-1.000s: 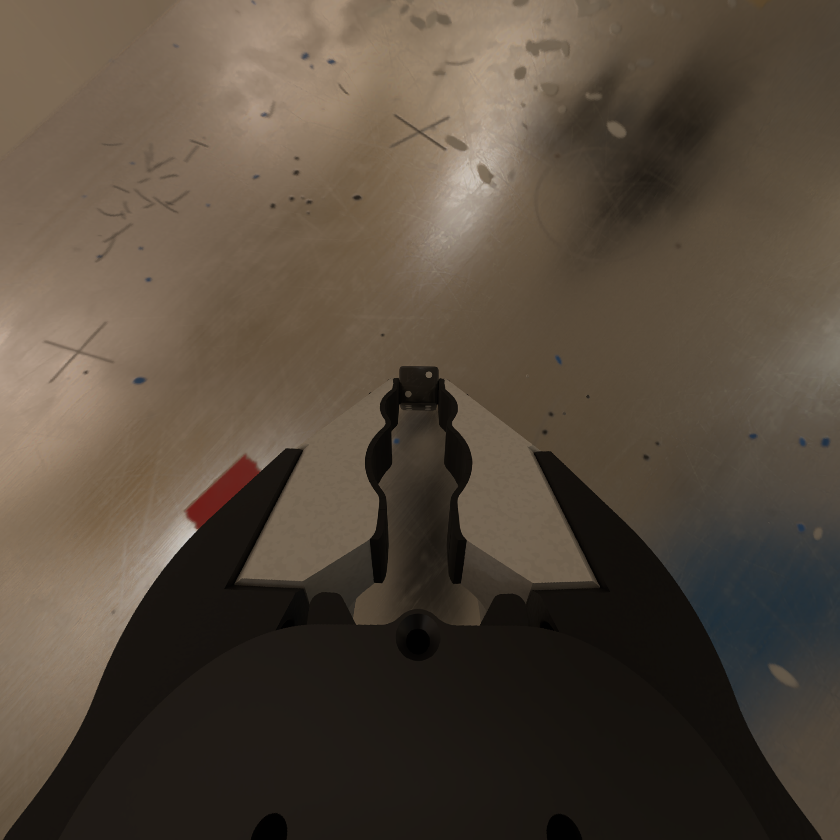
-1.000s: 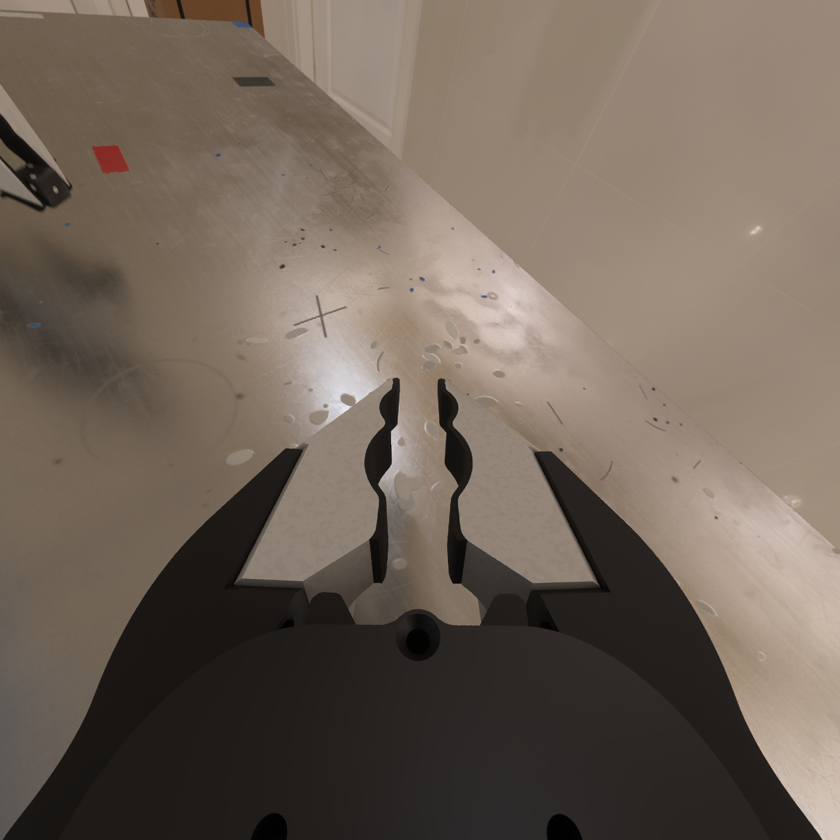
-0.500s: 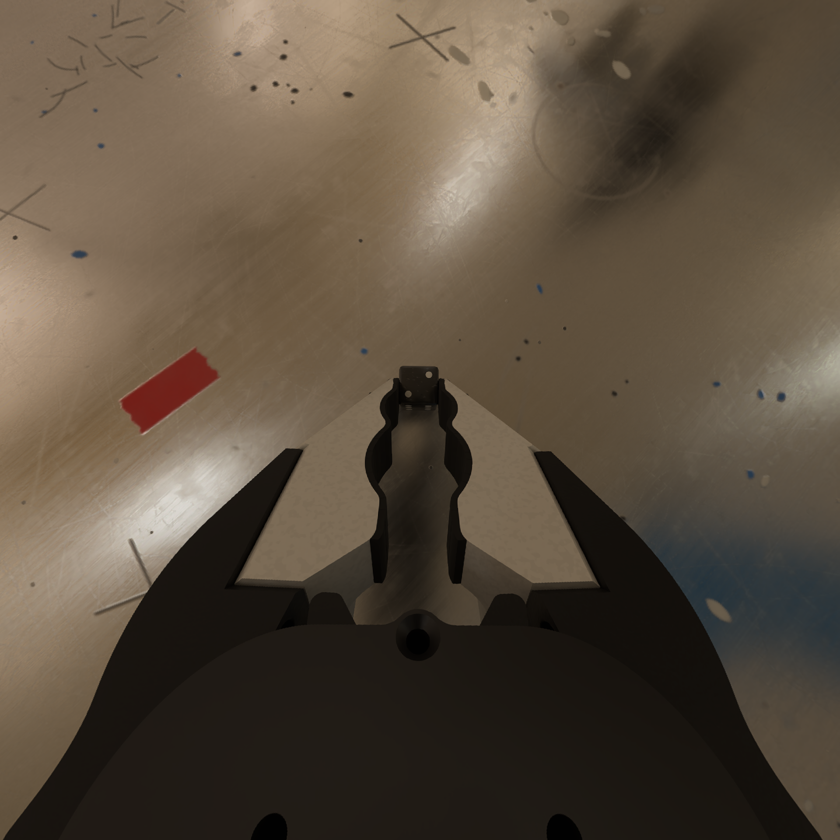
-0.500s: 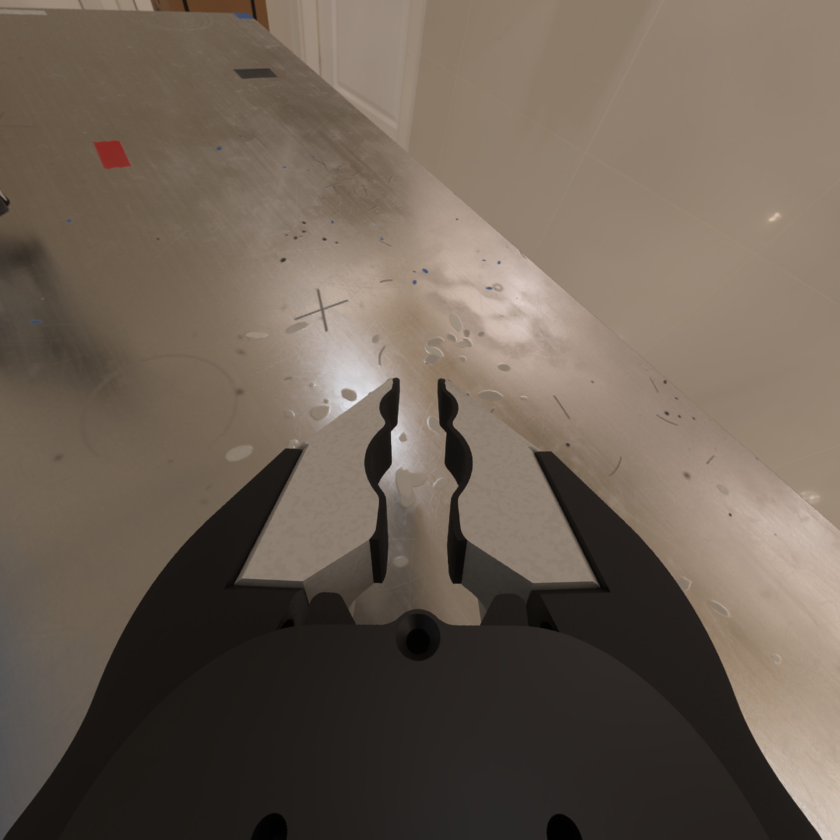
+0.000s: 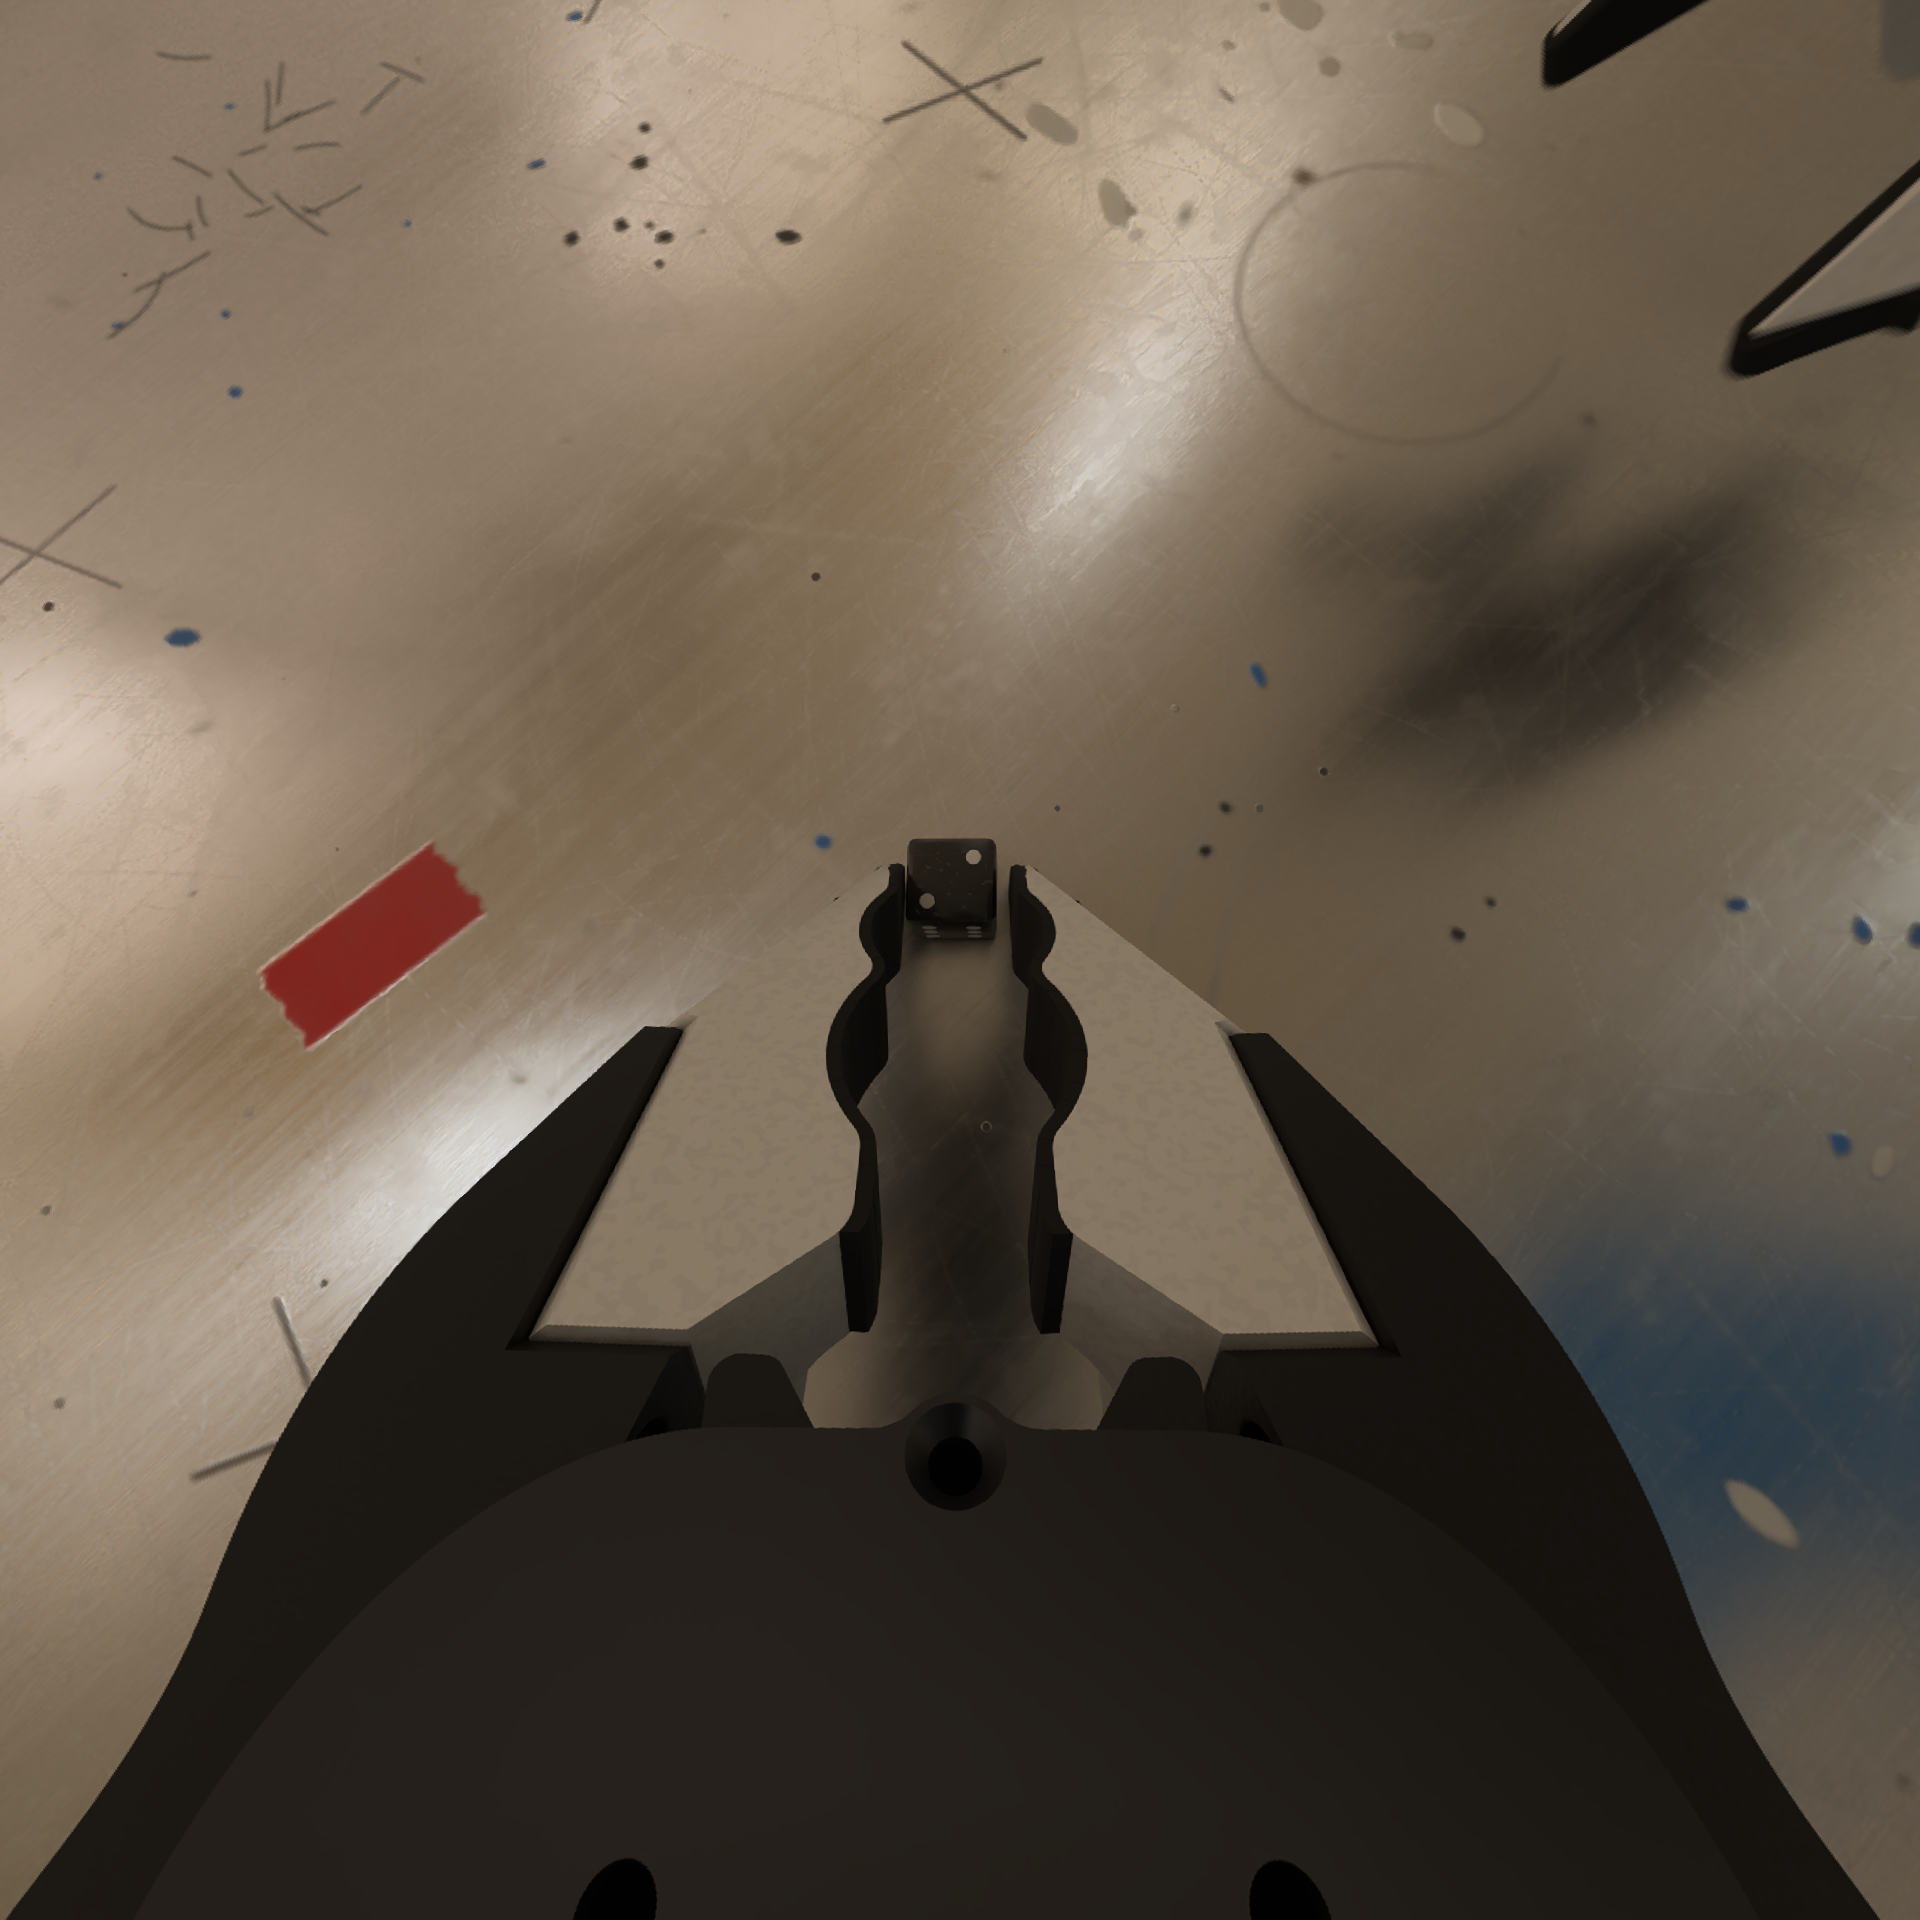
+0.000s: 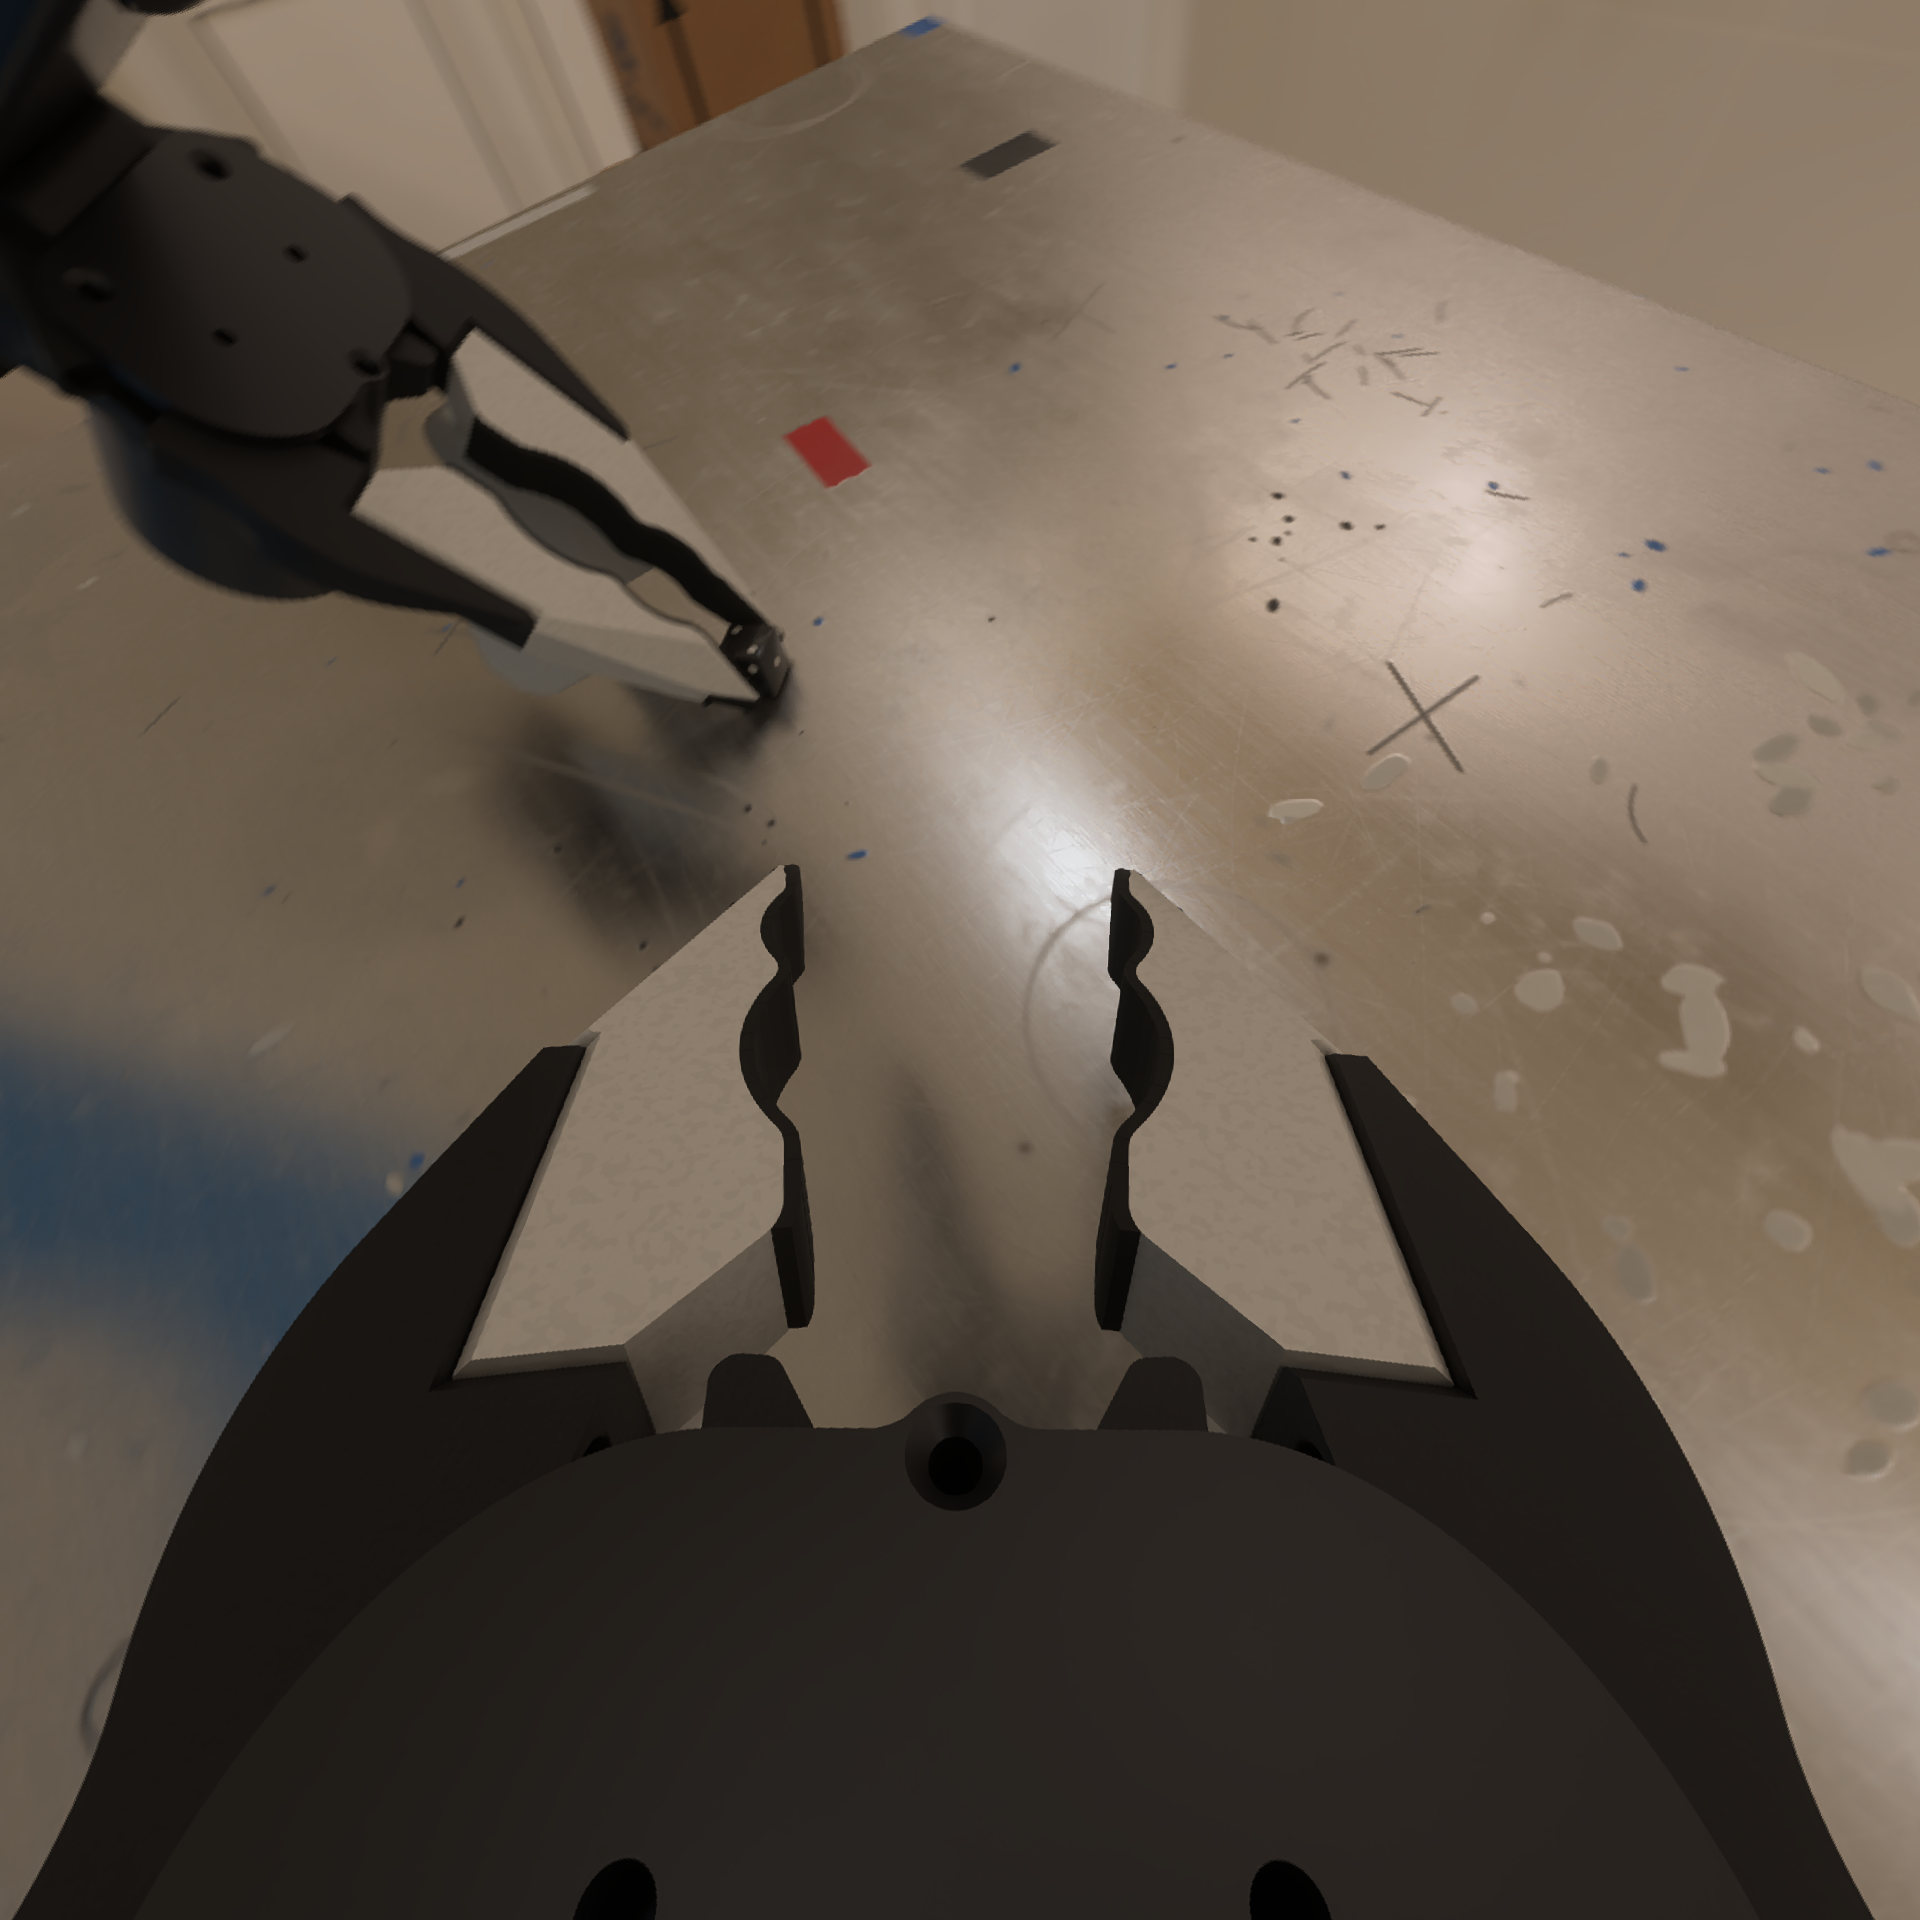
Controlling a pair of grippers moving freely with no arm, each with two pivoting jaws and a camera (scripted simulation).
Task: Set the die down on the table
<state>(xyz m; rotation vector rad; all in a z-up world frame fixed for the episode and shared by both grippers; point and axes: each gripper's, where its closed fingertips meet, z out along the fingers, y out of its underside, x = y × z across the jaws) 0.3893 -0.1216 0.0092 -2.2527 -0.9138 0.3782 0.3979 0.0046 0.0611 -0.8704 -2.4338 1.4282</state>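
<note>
The left tool (image 5: 952, 883) was clenched on the die (image 5: 952, 879), a small black cube with pale pips, pinched at the very tips of its two fingers. In the right wrist view the same left tool (image 6: 750, 665) reached down from the upper left at a slant, with the die (image 6: 756, 657) at its tips right at the table (image 6: 1039, 312); a dark shadow lay directly under them, and whether the die touched the surface could not be told.

To the left of the held die in the left wrist view, a strip of red tape (image 5: 371, 944) lay flat on the scuffed metal table (image 5: 727, 468), well apart from the fingers. Farther up, a scratched cross (image 5: 963, 90) and a scatter of dark specks marked the surface. To the right of that, a faint scribed circle (image 5: 1397, 301) showed, and past it the tips of the right tool (image 5: 1704, 187) entered at the upper right corner.

The right tool (image 6: 954, 883) was released, its fingers spread wide with bare table between them and nothing held. It hovered near the left tool, aimed toward the die. In its view the red tape (image 6: 826, 451) sat beyond the die, a small dark grey patch (image 6: 1008, 156) lay near the far edge, and a scratched cross (image 6: 1423, 717) lay to the right, beside pale blotches.
</note>
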